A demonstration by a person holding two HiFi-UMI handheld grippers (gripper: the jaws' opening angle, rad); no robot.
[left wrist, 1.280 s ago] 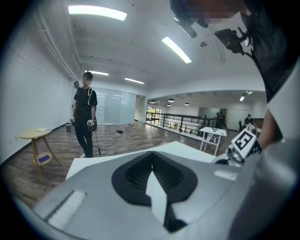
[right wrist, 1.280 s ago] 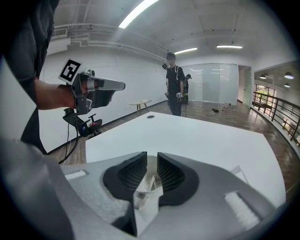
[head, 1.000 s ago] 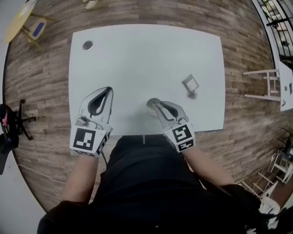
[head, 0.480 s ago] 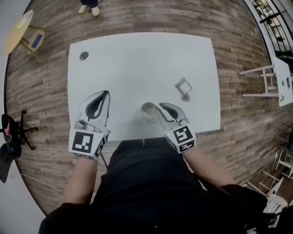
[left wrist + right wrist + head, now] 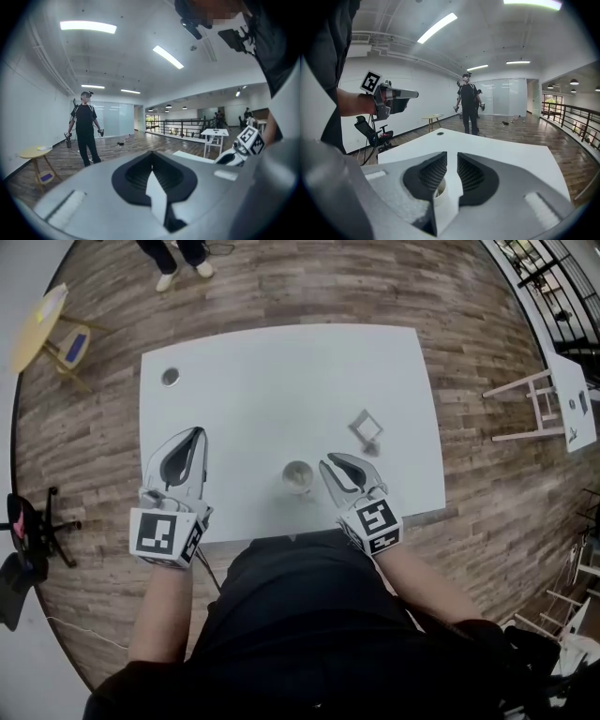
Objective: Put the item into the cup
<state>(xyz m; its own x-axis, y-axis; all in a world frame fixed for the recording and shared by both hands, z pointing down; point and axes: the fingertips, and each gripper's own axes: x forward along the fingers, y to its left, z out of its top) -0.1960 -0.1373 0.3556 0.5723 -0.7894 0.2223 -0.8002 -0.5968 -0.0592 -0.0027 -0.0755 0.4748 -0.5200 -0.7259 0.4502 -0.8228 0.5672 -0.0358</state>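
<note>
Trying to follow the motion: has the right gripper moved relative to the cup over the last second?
Yes. The right gripper had its tips over the cup. It has pulled off to the cup's right, and in the head view its tips now sit just clear of the rim.

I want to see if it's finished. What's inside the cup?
The cup shows only its own pale inside from above; nothing covers its mouth, but it looks too small to be sure. The item lies on the table, apart from the cup.

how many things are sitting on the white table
3: a cup near the front edge, a small square item behind it to the right, and a dark round disc by the far left corner, possibly a table fitting.
</note>
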